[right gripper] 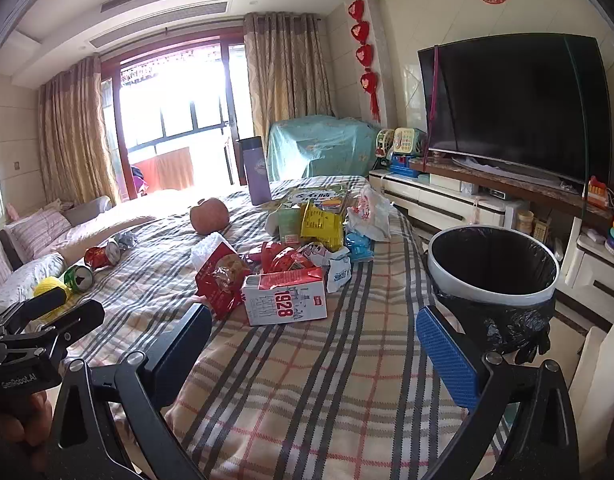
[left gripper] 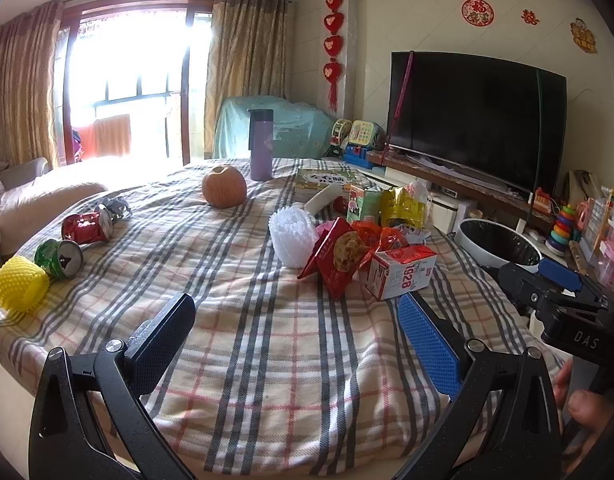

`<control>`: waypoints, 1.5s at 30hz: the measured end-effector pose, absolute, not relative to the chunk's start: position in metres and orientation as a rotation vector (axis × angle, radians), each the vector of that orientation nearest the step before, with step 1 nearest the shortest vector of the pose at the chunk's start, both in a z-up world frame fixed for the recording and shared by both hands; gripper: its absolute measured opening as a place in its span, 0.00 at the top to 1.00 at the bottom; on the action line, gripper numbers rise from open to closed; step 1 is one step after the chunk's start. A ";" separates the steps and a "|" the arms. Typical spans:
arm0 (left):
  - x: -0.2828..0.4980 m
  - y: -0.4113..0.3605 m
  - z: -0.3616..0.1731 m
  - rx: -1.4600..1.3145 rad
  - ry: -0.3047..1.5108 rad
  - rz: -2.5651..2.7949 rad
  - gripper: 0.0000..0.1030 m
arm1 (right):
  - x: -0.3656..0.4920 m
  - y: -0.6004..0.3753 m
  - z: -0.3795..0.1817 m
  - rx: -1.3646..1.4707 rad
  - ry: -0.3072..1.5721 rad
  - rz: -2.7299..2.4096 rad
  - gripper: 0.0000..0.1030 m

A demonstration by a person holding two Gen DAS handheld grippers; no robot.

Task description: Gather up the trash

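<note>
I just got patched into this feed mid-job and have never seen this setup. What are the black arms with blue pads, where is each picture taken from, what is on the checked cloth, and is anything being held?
There is no robot here. A person holds a two-finger grabbing tool in each hand, with a wide-angle camera on each looking forward along its fingers.

One picture looks out from the left tool, the other from the right tool. Both are open and hold nothing.

On the checked cloth lies a heap of trash: a milk carton marked 1928, a red snack bag, a yellow packet. Farther left lie two crushed cans and a yellow foam net. An apple and a purple flask stand beyond.

A bin with a black liner sits at the cloth's right edge.
</note>
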State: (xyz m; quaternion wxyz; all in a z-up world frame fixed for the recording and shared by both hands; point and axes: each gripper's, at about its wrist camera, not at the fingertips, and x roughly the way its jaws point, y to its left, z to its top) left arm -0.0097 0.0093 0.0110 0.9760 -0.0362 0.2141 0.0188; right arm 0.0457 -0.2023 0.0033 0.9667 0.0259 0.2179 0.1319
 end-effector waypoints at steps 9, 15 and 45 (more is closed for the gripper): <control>-0.010 0.008 0.008 -0.074 0.434 0.039 0.00 | 0.045 -0.202 0.001 0.058 0.445 0.273 0.00; -0.009 0.008 0.007 -0.076 0.438 0.037 0.00 | 0.046 -0.201 -0.001 0.061 0.453 0.281 0.00; 0.068 0.019 -0.008 -0.023 0.562 0.024 0.00 | 0.109 -0.196 -0.026 0.051 0.645 0.406 0.00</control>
